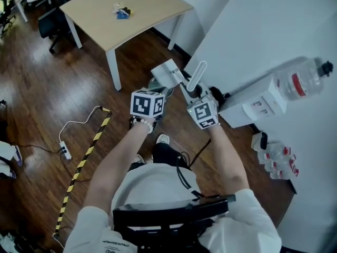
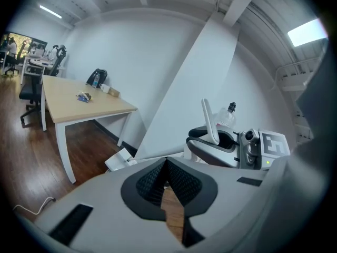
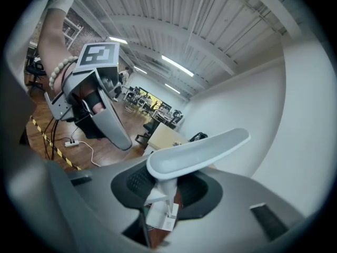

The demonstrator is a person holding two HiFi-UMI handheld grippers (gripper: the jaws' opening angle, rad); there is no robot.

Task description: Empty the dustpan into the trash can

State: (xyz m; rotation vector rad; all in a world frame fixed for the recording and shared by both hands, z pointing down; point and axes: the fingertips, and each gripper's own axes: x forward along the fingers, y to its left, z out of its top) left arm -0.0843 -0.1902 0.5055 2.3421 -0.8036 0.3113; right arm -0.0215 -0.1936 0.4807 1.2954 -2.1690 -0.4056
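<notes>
Right gripper view, right gripper [image 3: 163, 187] jaws pinching dustpan handle [image 3: 200, 147], left gripper [image 2: 166, 166] jaws pressed together

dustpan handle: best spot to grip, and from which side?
The dustpan handle: take the narrow stem just under its wide flared end, a pad on either side, coming across its length from the person's side. The right tool grips it that way; the flare should likely keep it from slipping through. The left tool is shut and empty.
</notes>
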